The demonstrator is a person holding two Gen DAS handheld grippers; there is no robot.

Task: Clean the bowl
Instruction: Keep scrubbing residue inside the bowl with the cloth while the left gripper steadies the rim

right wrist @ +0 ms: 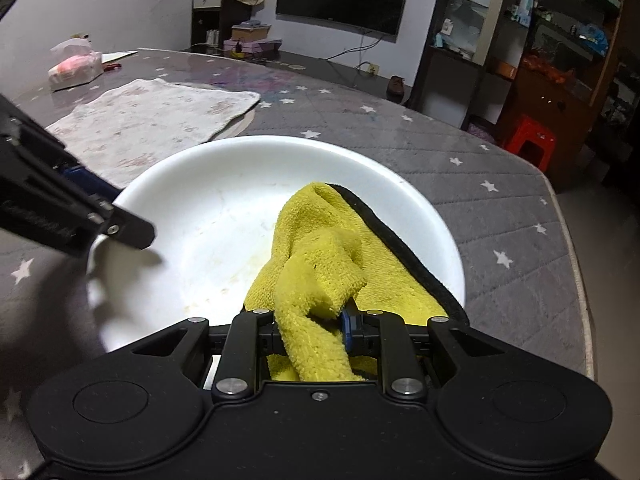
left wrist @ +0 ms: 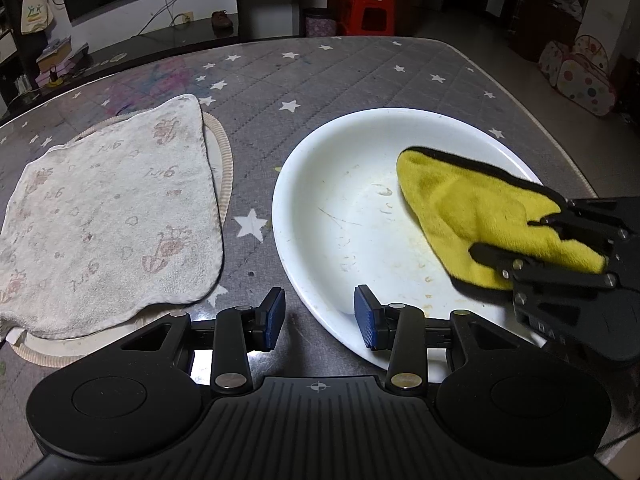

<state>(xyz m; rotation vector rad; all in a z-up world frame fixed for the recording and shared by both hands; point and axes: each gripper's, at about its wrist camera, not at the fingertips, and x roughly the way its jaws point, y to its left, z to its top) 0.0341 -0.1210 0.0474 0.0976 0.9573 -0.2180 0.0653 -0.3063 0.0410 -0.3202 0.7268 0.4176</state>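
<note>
A wide white bowl (left wrist: 340, 200) sits on the grey star-patterned table; it also shows in the right wrist view (right wrist: 208, 216), with faint brownish stains on its bottom. My right gripper (right wrist: 312, 328) is shut on a yellow cloth (right wrist: 320, 256) with a black edge, which lies inside the bowl's right half; the cloth also shows in the left wrist view (left wrist: 480, 208). My left gripper (left wrist: 320, 316) is open and empty, its jaws straddling the bowl's near-left rim without closing on it.
A stained white towel (left wrist: 108, 216) lies over a round mat left of the bowl. A tissue pack (right wrist: 74, 66) sits at the table's far side. A red stool (left wrist: 368, 10) stands on the floor beyond the table edge.
</note>
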